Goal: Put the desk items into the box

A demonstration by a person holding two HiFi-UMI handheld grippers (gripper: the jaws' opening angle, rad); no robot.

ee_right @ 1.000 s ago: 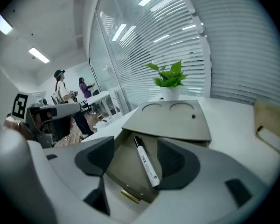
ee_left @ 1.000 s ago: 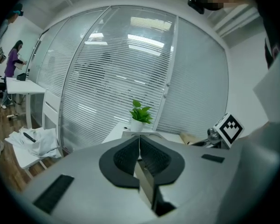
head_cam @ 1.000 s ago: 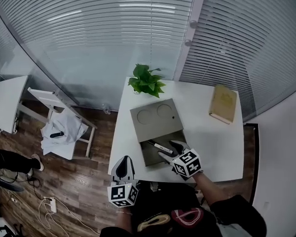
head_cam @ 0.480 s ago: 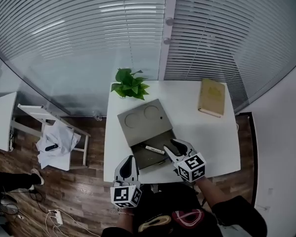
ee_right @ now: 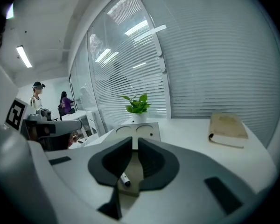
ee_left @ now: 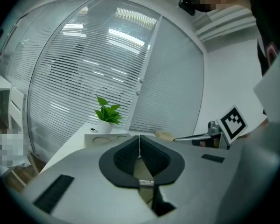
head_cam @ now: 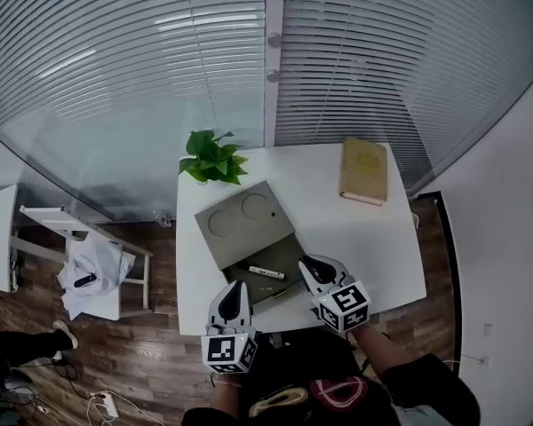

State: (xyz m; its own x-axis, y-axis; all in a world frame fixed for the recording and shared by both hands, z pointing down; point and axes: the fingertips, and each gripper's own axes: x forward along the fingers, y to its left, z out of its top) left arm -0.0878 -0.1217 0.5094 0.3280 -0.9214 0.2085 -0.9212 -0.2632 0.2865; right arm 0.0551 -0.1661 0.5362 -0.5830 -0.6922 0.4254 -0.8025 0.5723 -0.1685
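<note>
The white rectangular surface (head_cam: pixel 373 238) looks smooth with a faint satin sheen, like laminate. The grey-brown flat box (head_cam: pixel 289 254) and its opened lid with two round impressions (head_cam: pixel 244 220) look like matt cardboard. The white marker pen with a dark end (head_cam: pixel 266 272) lying in the box is smooth plastic. The tan book (head_cam: pixel 364 171) near the surface's far right corner has a dull cover, paper or cloth; which cannot be told. The floor (head_cam: pixel 115 344) is dark wood planks, slightly glossy. The left gripper (ee_left: pixel 139 146) has a matt grey plastic shell and black pads (ee_left: pixel 127 157) with a fine ribbed texture.
</note>
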